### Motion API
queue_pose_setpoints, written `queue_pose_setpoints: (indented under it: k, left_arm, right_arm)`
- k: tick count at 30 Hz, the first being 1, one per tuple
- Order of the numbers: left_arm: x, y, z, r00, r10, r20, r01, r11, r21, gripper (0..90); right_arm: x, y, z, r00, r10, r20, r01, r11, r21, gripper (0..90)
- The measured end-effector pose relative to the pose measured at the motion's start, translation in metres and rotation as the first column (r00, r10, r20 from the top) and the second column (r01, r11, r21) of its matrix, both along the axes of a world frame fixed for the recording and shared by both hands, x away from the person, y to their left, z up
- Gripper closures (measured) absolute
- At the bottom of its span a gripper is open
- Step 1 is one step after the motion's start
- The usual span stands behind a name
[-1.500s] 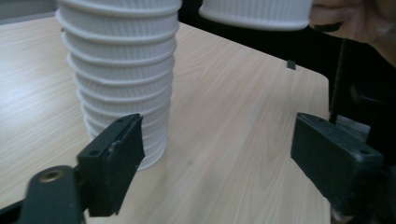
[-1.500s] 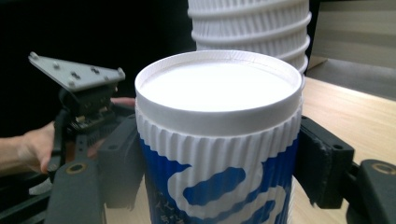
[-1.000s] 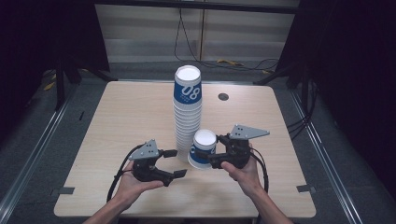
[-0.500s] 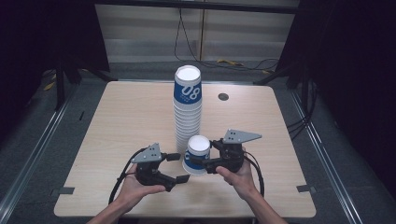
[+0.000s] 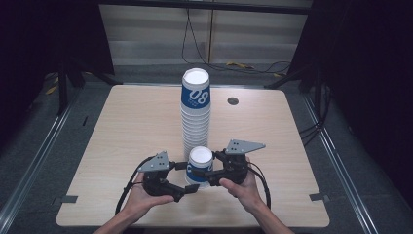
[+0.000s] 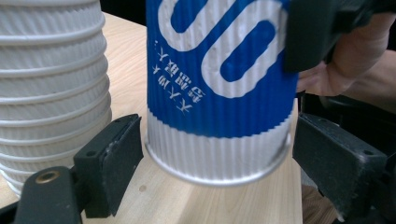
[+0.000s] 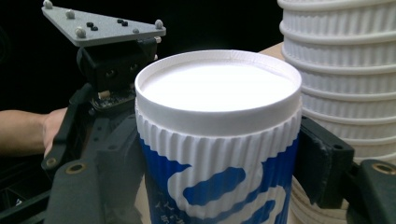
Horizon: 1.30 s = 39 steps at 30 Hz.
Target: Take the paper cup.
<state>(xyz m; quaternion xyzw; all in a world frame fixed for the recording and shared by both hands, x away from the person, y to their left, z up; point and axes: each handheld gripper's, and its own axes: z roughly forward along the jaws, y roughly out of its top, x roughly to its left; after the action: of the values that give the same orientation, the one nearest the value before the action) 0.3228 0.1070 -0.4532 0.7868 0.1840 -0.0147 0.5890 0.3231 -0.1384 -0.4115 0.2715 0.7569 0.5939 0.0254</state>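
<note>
A blue-and-white ribbed paper cup [image 5: 200, 157] stands upside down, closed end up, just in front of the tall stack of the same cups [image 5: 196, 109]. My right gripper [image 5: 200, 168] is shut on it; in the right gripper view the jaws press both sides of the cup [image 7: 219, 140]. The cup's lower rim [image 6: 219, 168] hangs slightly above the table. My left gripper [image 5: 189, 177] is open. Its jaws flank that rim closely in the left gripper view, its fingertips [image 6: 116, 158] just off the wall. The stack [image 6: 51, 84] is beside them.
The wooden table [image 5: 122, 131] has a small dark round insert [image 5: 233, 101] at the back right. Cables trail from both grippers toward the near edge. Dark floor and metal rails surround the table.
My right gripper has carried the cup left and toward the near edge, slightly lower. The cup has come between the jaws of the left gripper, which shifted slightly toward it.
</note>
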Motion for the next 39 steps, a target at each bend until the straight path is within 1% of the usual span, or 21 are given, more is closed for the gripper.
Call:
queue_pose_setpoints:
  k: [1, 4, 6, 9, 10, 14, 16, 17, 18, 22, 24, 25, 27, 29, 31, 33, 34, 36, 37, 38, 39]
  left_arm:
    - [0.000, 0.000, -0.001, 1.0000, -0.001, -0.004, 0.001, 1.0000, 0.001, 15.8]
    - [0.000, -0.001, -0.002, 1.0000, 0.000, -0.002, 0.000, 1.0000, 0.001, 14.6]
    - [0.000, -0.001, -0.002, 0.9999, 0.013, 0.003, -0.013, 0.9999, 0.008, 14.0]
    - [0.000, -0.002, -0.003, 0.9998, 0.020, -0.005, -0.020, 0.9998, 0.006, 13.4]
    - [0.000, -0.003, -0.003, 0.9998, 0.017, -0.007, -0.017, 0.9998, -0.004, 14.6]
    - [0.000, -0.003, -0.003, 0.9999, 0.009, -0.008, -0.009, 0.9999, 0.009, 14.4]
    - [0.000, -0.004, -0.004, 0.9999, 0.000, -0.012, 0.000, 1.0000, 0.005, 14.0]
    - [-0.001, -0.005, -0.004, 0.9999, -0.001, -0.012, 0.001, 1.0000, 0.003, 14.1]
    - [-0.001, -0.005, -0.004, 1.0000, -0.001, -0.005, 0.001, 1.0000, 0.008, 14.1]
    - [-0.002, -0.005, -0.005, 1.0000, 0.006, -0.007, -0.006, 1.0000, 0.004, 13.7]
    - [0.000, -0.005, -0.007, 0.9997, 0.008, -0.023, -0.008, 1.0000, 0.001, 14.1]
    - [0.000, -0.005, -0.007, 0.9997, 0.008, -0.023, -0.008, 1.0000, 0.001, 14.3]
    - [-0.001, -0.005, -0.007, 0.9997, 0.013, -0.019, -0.013, 0.9999, 0.005, 15.4]
    - [-0.002, -0.006, -0.006, 1.0000, 0.008, 0.001, -0.008, 0.9998, 0.019, 16.4]
    - [-0.003, -0.006, -0.006, 1.0000, 0.006, 0.001, -0.006, 0.9998, 0.017, 16.8]
    - [-0.002, -0.005, -0.005, 0.9999, -0.004, 0.015, 0.003, 0.9997, 0.023, 18.1]
    - [-0.002, -0.005, -0.005, 0.9999, -0.014, 0.004, 0.014, 0.9995, 0.028, 18.4]
    - [-0.001, -0.005, -0.005, 0.9996, -0.027, -0.007, 0.028, 0.9979, 0.059, 19.0]
    - [-0.001, -0.005, -0.005, 0.9996, -0.027, -0.007, 0.028, 0.9979, 0.059, 19.0]
    - [-0.001, -0.005, -0.006, 0.9992, -0.032, -0.022, 0.034, 0.9970, 0.069, 19.1]
    - [-0.001, -0.005, -0.006, 0.9991, -0.034, -0.026, 0.036, 0.9974, 0.062, 19.2]
  right_arm:
    - [0.000, 0.001, -0.001, 1.0000, 0.002, -0.004, -0.002, 1.000, 0.005, 27.3]
    - [-0.001, 0.005, -0.003, 1.0000, 0.006, 0.002, -0.006, 1.000, -0.001, 27.4]
    - [-0.002, 0.007, -0.004, 1.0000, 0.005, -0.002, -0.005, 1.000, -0.001, 27.4]
    - [-0.002, 0.009, -0.007, 1.0000, -0.008, 0.001, 0.008, 1.000, -0.002, 27.3]
    - [-0.003, 0.011, -0.009, 1.0000, -0.003, 0.005, 0.003, 1.000, -0.003, 27.3]
    - [-0.005, 0.013, -0.010, 1.0000, 0.001, 0.007, -0.001, 1.000, 0.004, 27.3]
    - [-0.006, 0.014, -0.010, 1.0000, 0.004, 0.006, -0.004, 1.000, 0.007, 27.3]
    - [-0.007, 0.015, -0.011, 0.9999, 0.014, 0.011, -0.014, 1.000, 0.023, 27.3]
    - [-0.007, 0.016, -0.011, 0.9997, 0.016, 0.016, -0.017, 1.000, 0.021, 27.3]
    - [-0.008, 0.017, -0.011, 0.9996, 0.021, 0.020, -0.022, 1.000, 0.022, 27.2]
    - [-0.008, 0.018, -0.012, 0.9995, 0.021, 0.025, -0.022, 0.999, 0.027, 27.1]
    - [-0.008, 0.018, -0.012, 0.9995, 0.021, 0.025, -0.022, 0.999, 0.027, 27.1]
    - [-0.008, 0.018, -0.013, 0.9996, 0.020, 0.018, -0.021, 0.999, 0.024, 27.1]
    - [-0.008, 0.019, -0.013, 0.9993, 0.026, 0.026, -0.027, 1.000, 0.009, 26.5]
    - [-0.008, 0.018, -0.013, 0.9992, 0.029, 0.028, -0.029, 1.000, 0.008, 26.2]
    - [-0.009, 0.018, -0.012, 0.9993, 0.030, 0.024, -0.030, 1.000, 0.005, 25.5]
    - [-0.009, 0.018, -0.012, 0.9992, 0.031, 0.024, -0.032, 0.999, 0.006, 25.3]
    - [-0.009, 0.018, -0.011, 0.9989, 0.033, 0.033, -0.034, 0.999, 0.011, 23.4]
    - [-0.009, 0.018, -0.011, 0.9989, 0.033, 0.033, -0.034, 0.999, 0.011, 23.4]
    - [-0.009, 0.018, -0.010, 0.9990, 0.037, 0.024, -0.038, 0.999, 0.014, 21.9]
    - [-0.009, 0.017, -0.010, 0.9990, 0.036, 0.028, -0.037, 0.999, 0.016, 21.5]
